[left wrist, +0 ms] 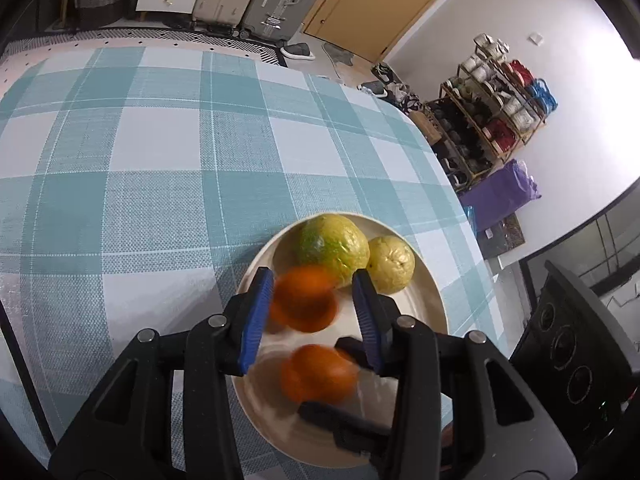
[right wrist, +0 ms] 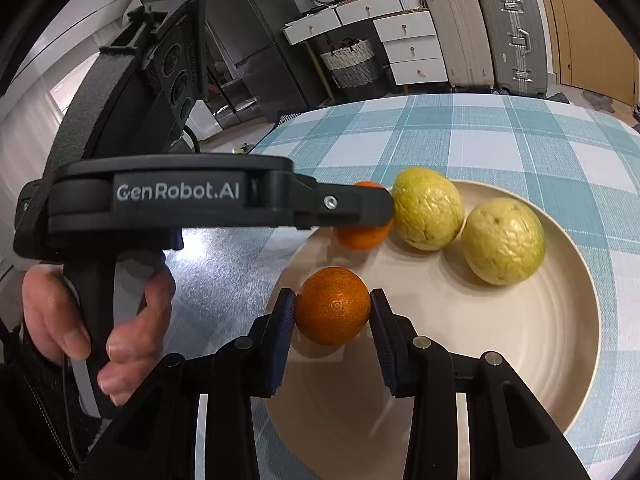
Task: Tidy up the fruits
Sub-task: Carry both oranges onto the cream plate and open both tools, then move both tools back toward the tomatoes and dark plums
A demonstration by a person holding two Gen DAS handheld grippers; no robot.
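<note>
A cream plate (right wrist: 540,344) on the checked tablecloth holds two yellow-green fruits (right wrist: 427,213) (right wrist: 503,240) and two oranges. My right gripper (right wrist: 333,320) has its pads on both sides of the near orange (right wrist: 333,310), which rests on the plate. My left gripper (left wrist: 310,308) is open above the plate, with the far orange (left wrist: 304,302) blurred between its fingers and apart from the right pad. The left view also shows the near orange (left wrist: 318,372), the plate (left wrist: 432,296) and the yellow-green fruits (left wrist: 334,246) (left wrist: 392,258). In the right view the left gripper's finger (right wrist: 352,208) hides part of the far orange (right wrist: 362,236).
The plate sits near the table's right edge (left wrist: 460,200). The checked cloth (left wrist: 160,160) stretches left and far. Suitcases (right wrist: 512,28), drawers (right wrist: 408,40) and a shoe rack (left wrist: 488,120) stand beyond the table. A hand (right wrist: 100,320) holds the left gripper's handle.
</note>
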